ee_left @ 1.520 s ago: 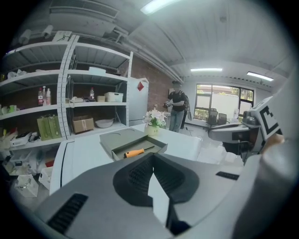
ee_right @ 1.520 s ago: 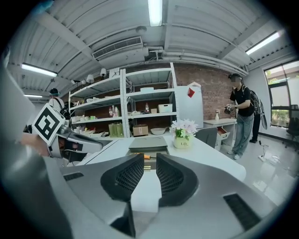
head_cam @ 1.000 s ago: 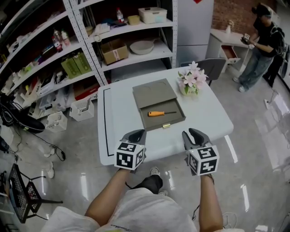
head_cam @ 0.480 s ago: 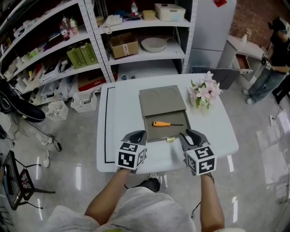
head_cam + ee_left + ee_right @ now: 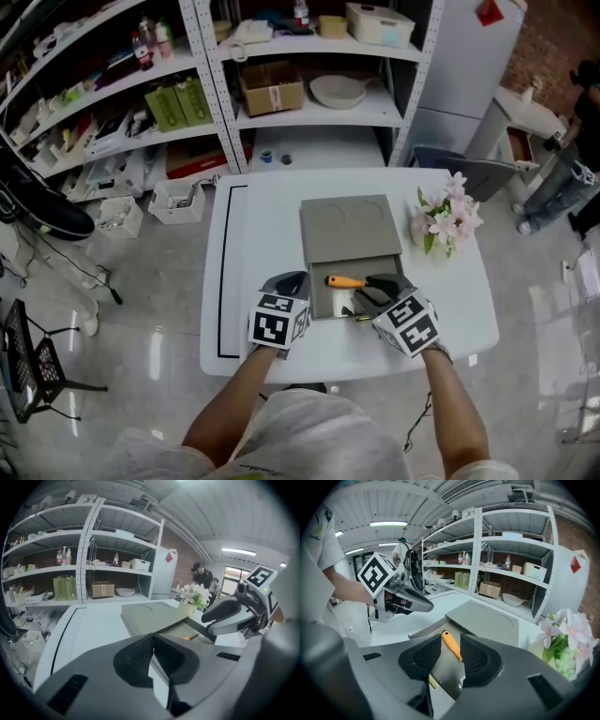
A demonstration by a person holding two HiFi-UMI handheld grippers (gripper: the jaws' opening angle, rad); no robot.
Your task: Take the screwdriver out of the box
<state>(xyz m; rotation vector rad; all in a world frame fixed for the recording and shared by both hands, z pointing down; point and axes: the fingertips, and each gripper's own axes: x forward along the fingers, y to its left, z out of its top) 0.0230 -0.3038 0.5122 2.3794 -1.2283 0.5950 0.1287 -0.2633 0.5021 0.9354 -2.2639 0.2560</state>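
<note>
Two claws hang over the near edge of the desk (image 5: pixel 246 234), one in each of my hands. The box (image 5: pixel 347 230) lies in the middle of the desk. Its lid is slid toward the far edge, so the tray at the near end is open and I can get in. The screwdriver (image 5: pixel 345 280) lies flat in that tray, not yet lifted, with its orange handle toward the left edge.

My right claw (image 5: pixel 380 286) is over the tray and its jaws are opening. The orange handle shows in the gap between them, but the pads do not press on it. I think they spread wide so the handle can fit in.

My left claw (image 5: pixel 286 281) has its jaws together with nothing in them. It sits just beside the tray's near left corner, maybe to steady the box if it slides. Some flowers (image 5: pixel 448 220) stand near the right edge, out of my way.
</note>
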